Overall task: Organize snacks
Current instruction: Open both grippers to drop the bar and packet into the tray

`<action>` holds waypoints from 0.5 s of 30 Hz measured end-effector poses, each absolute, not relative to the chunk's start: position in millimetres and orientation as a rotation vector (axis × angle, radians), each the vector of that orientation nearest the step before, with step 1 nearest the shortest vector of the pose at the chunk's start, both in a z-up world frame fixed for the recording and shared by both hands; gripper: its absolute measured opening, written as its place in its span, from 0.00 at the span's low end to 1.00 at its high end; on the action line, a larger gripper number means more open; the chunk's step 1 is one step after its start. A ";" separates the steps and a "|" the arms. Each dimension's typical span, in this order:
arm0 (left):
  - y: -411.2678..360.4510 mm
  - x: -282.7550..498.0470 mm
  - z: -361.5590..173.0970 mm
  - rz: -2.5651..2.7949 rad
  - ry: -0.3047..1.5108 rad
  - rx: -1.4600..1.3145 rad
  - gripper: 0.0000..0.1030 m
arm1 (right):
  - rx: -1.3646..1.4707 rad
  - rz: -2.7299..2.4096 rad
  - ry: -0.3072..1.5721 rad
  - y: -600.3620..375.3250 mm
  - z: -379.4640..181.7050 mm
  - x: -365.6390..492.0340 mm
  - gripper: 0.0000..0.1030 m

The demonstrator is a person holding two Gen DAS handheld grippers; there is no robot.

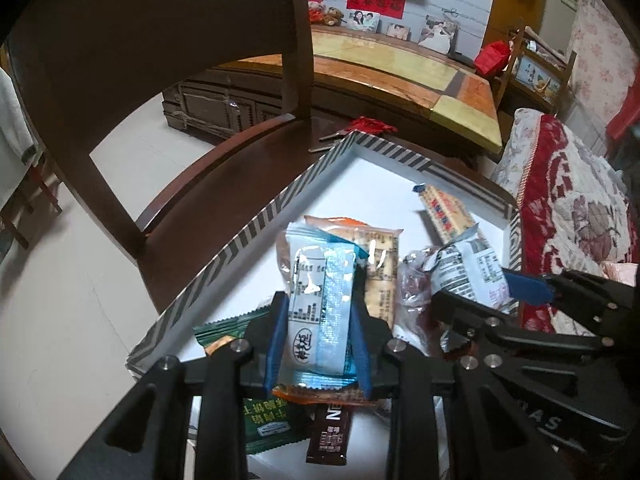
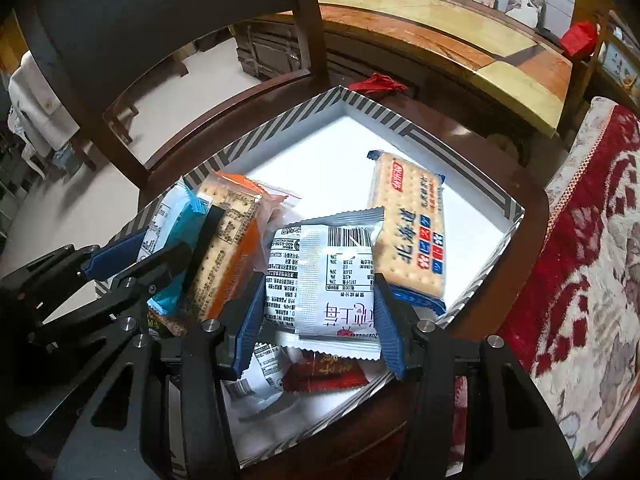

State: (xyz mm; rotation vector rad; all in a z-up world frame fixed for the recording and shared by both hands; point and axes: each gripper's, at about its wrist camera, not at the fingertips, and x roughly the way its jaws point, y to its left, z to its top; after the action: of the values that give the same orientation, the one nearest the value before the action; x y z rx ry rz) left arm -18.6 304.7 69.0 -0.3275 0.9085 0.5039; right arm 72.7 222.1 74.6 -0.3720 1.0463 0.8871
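Observation:
A striped-rim white box (image 1: 256, 216) (image 2: 280, 120) sits on a dark wooden chair seat and holds several snack packets. My left gripper (image 1: 320, 340) is shut on a light blue and white packet (image 1: 320, 300) over the box; it also shows at the left of the right wrist view (image 2: 168, 224). My right gripper (image 2: 320, 320) is shut on a white packet with a barcode (image 2: 328, 276), seen at the right in the left wrist view (image 1: 468, 268). An orange cracker packet (image 2: 232, 256) and a blue-edged cracker packet (image 2: 412, 232) lie in the box.
A green packet (image 1: 272, 420) and a brown sachet (image 1: 328, 432) lie under my left gripper. A red packet (image 2: 324, 376) lies under my right gripper. The chair back (image 1: 160, 40) rises behind the box. A red patterned cushion (image 2: 580, 280) lies to the right.

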 end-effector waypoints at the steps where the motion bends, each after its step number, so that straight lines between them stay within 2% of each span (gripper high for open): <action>1: 305.8 -18.5 67.8 0.511 0.914 -0.327 0.36 | -0.373 0.889 1.045 221.4 75.2 72.4 0.51; 3: 309.9 -19.5 65.5 0.526 0.926 -0.340 0.51 | -0.365 0.889 1.044 219.8 76.4 72.3 0.52; 4: 312.2 -21.1 65.6 0.526 0.924 -0.352 0.54 | -0.346 0.895 1.042 216.8 79.1 73.1 0.53; 6: 316.3 -25.8 68.5 0.531 0.906 -0.375 0.68 | -0.289 0.917 1.041 210.2 83.9 74.4 0.59; 9: 313.7 -28.2 73.9 0.524 0.889 -0.367 0.75 | -0.227 0.932 1.038 201.5 91.5 73.1 0.62; 15: 292.2 -30.3 91.1 0.523 0.845 -0.296 0.81 | -0.194 0.900 0.975 172.9 109.5 58.1 0.62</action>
State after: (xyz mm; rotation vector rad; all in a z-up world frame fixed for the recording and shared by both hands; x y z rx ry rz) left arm -30.3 292.2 91.1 -0.2959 0.8452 0.5228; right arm 58.1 172.9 109.5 -0.1941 0.9755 0.8999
